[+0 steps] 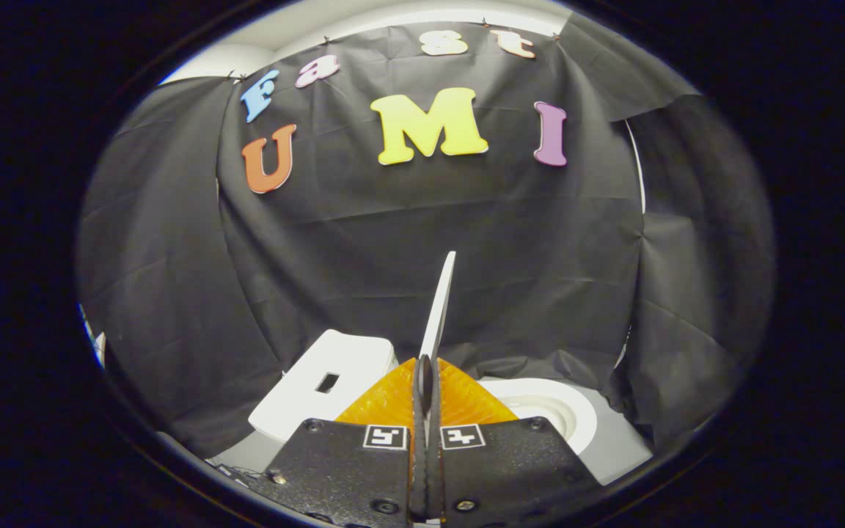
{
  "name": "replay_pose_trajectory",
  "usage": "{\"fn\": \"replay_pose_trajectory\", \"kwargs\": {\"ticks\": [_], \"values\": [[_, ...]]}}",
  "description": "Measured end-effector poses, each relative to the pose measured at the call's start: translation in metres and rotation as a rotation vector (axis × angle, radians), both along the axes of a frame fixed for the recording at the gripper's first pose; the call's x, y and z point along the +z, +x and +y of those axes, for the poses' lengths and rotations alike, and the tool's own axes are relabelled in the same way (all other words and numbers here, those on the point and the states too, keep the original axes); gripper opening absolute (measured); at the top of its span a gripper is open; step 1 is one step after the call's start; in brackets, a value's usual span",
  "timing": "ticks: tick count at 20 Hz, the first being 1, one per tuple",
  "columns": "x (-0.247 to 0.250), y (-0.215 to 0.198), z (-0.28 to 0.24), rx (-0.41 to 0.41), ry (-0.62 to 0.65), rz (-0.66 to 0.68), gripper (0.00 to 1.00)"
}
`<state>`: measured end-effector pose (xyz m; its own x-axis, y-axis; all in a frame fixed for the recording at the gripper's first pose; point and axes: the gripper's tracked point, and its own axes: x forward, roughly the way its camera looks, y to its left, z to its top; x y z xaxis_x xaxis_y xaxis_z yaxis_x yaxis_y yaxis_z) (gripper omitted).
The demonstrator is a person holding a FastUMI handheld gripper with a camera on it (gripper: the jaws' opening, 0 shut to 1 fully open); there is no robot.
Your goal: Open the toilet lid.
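We see the gripper (426,381) at lower centre, fingers pinched on the toilet lid (440,308), which stands edge-on and nearly upright above the bowl (565,411), tank (320,389) at lower left. We should ease it back gently, releasing only once it rests.

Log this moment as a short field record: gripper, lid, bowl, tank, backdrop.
gripper: gripper, fingers shut on the thin white toilet lid
lid: thin white toilet lid seen edge-on, raised steeply, rising from between the fingers against the cloth
bowl: round white toilet bowl uncovered, beside and beyond one finger
tank: white boxy toilet tank with a dark rectangular slot, tilted, on the other side of the lid
backdrop: black cloth wall behind everything
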<state>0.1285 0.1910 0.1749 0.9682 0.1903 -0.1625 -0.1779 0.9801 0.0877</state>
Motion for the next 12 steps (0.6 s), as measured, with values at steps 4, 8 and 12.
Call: {"fn": "replay_pose_trajectory", "kwargs": {"ticks": [4,8,12], "values": [[0.002,-0.001,0.021,0.010,-0.026,-0.012,0.04],[0.001,-0.002,0.042,0.006,-0.060,-0.028,0.04],[0.000,-0.004,0.065,0.009,-0.095,-0.042,0.04]]}}
